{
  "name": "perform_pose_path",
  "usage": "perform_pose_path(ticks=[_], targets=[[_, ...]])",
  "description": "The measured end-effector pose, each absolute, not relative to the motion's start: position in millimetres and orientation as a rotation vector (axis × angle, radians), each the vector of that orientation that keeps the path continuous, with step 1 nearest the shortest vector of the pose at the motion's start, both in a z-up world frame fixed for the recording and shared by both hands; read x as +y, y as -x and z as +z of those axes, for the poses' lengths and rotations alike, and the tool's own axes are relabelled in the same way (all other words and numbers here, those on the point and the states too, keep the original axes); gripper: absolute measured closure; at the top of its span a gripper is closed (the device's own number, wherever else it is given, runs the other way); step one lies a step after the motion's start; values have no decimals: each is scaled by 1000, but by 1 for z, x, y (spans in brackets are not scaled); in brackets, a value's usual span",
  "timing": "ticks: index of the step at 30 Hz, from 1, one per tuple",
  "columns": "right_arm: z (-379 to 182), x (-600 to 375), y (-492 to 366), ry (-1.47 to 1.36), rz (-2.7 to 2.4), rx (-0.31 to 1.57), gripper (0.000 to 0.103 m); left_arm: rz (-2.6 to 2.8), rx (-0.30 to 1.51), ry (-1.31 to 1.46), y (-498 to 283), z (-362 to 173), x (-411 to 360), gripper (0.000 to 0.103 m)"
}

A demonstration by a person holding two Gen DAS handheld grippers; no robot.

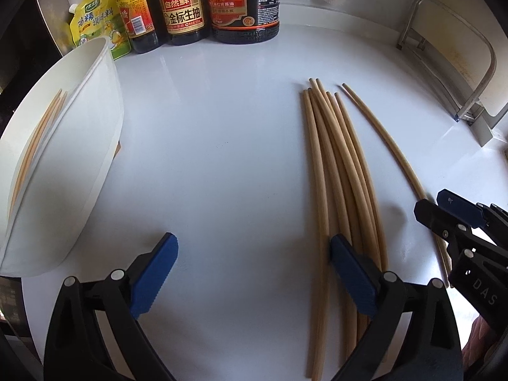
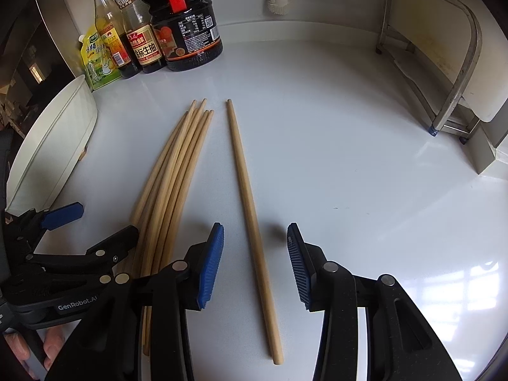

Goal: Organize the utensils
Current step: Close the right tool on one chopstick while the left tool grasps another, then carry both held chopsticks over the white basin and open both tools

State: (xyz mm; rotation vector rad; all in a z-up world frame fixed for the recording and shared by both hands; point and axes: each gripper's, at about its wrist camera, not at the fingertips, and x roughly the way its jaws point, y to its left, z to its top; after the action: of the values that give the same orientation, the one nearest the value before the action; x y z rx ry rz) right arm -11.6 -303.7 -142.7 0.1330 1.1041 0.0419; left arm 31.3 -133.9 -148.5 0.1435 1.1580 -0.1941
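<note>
- A single pale wooden chopstick [image 2: 250,219] lies on the glossy white worktop [image 2: 349,165], running from the near edge toward the back, just beside a loose bundle of the same pale wooden chopsticks [image 2: 173,184] on the left.
- The right gripper [image 2: 255,262] hovers with its blue ribbed pads apart, one on each side of the single chopstick's thicker near half, neither pad touching it.
- The left gripper [image 1: 254,274] stands wide apart over the near edge; its right pad overlaps the bundle [image 1: 339,190], but contact cannot be told.
- A white plastic holder [image 1: 63,158] at the left edge already holds a few chopsticks.
- Dark sauce bottles [image 1: 209,6] line the back edge, and a steel rack [image 2: 438,63] stands in the back right corner.
- The stick looks light, stiff, thin and round, so it may roll or slide on the slick worktop.
- The thicker near half seems the best hold, pinched squarely across, since it lies flat with little clearance beneath.
</note>
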Motion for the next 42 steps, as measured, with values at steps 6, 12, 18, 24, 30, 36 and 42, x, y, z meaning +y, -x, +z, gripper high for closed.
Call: perform_pose_path(ticks=[6,12,18,24,30,36,42], targets=[[-147,-303,8,-91,3,1099,63,-171,1142,-163,-38,-147,-133,9],[-148,-298,1,-43,23,1099,73,-206,1125,-162,-39,-143,-139,28],[-146,-291,-4,-40,48,1115,96,-260,1110,-167,-34,-140,-144,57],[-145,-289,-3,-73,71,1121,97,-306,1120,-152,-34,-138,-146,96],[-137,-285,1,-125,77,1121,97,-332,1101,-126,-33,-122,-138,96],[-108,-269,5,-141,85,1079,97,-357,1063,-110,-33,-89,-119,96],[-73,-242,3,-182,102,1042,97,-374,1020,-95,-43,-55,-87,96]])
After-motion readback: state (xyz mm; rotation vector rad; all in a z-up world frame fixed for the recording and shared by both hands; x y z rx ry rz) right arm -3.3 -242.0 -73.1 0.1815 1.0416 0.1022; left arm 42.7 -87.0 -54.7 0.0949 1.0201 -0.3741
